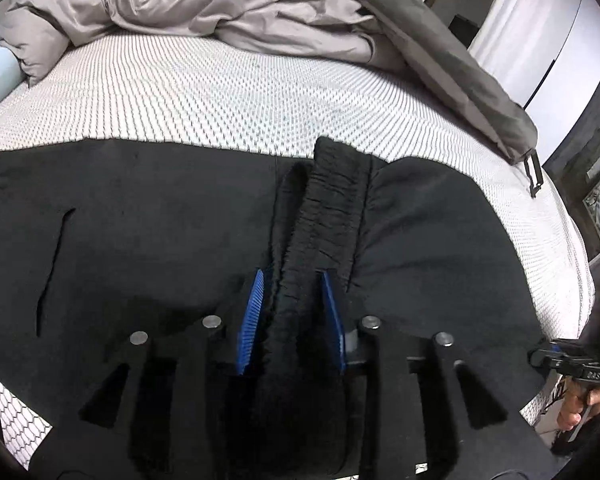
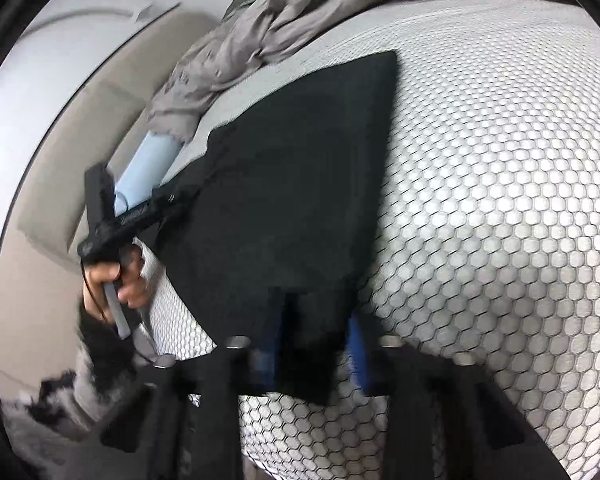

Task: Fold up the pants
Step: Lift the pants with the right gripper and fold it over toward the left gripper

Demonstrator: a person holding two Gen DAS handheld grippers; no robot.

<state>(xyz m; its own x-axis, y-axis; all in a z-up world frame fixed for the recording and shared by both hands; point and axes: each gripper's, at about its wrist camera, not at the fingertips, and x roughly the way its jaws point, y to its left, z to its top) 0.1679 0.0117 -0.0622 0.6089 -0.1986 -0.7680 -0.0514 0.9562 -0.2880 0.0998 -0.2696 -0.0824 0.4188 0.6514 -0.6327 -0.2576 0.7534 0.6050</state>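
Under everything I have the bed, its mattress in a white cover with a dark honeycomb pattern. A crumpled grey duvet is heaped along the far side, and in the right wrist view a pale blue roll pokes out from under that heap at the bed's edge.

The black pants lie spread across the near part of the mattress. In the left wrist view a slit pocket shows on the flat cloth to the left, and the gathered elastic waistband rises in a ridge straight toward my camera. In the right wrist view the cloth lies as a dark panel reaching to a corner far up the mattress.

My left tongs have the waistband between their blue pads; the bunched cloth fills the narrow gap and the pads sit against it on both sides, so I read this as a grip on the waistband. From the right camera I see the person's hand around the handle of that tool.

My right tongs are closed to a narrow gap on an edge of the pants, with a flap of black cloth hanging between the blue pads, though this view is blurred.
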